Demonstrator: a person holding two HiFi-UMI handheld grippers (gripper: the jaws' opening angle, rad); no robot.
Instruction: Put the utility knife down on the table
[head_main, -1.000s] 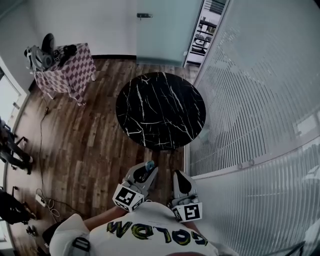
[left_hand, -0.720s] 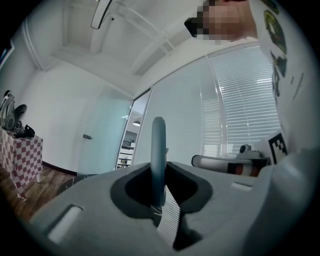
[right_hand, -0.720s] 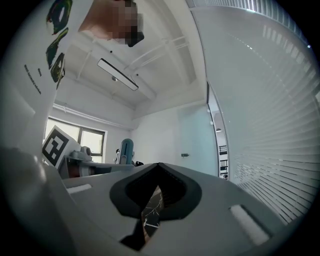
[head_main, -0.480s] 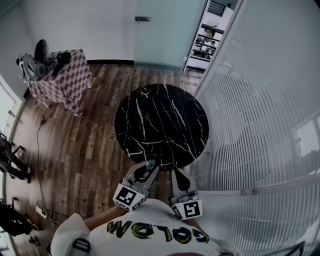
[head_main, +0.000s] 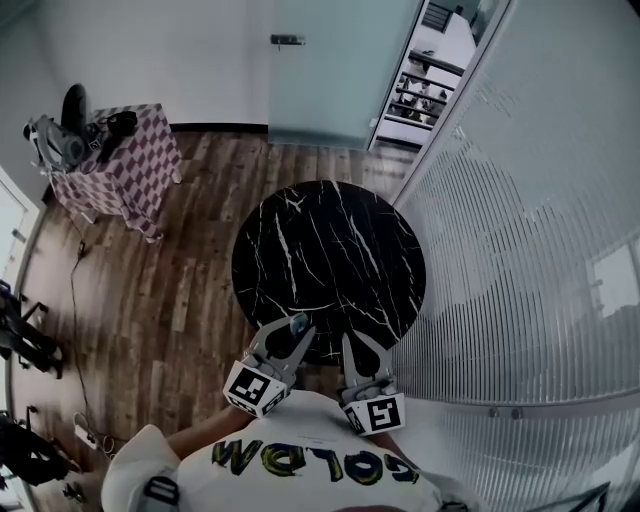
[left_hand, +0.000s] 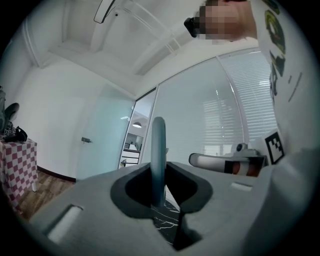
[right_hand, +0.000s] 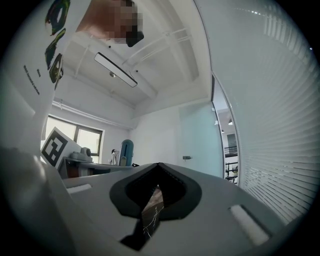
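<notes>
Left jaws clamped on the utility knife (left_hand: 158, 150) - in the left gripper view its thin blue-grey body stands upright in the notch between them, pinched on both flat sides and rising above the jaw tops. Below the knife, a sliver of the black marbled counter (head_main: 330, 240) shows through the gap.

Head view: left gripper (head_main: 296, 330) at lower centre of the frame. The knife's blue-grey end peeps out at the jaw tips, over the near rim of the round counter. Knife held, not lying on the counter.

Right gripper (head_main: 352, 345) just beside the left one, to its right, also at the near rim. Its jaws are drawn together with nothing between them - the right gripper view shows only a narrow slit, with marble and wood floor (head_main: 170, 300) seen through it.

Counter top bare. A small table with a checked cloth (head_main: 125, 165) stands well apart at upper left.
</notes>
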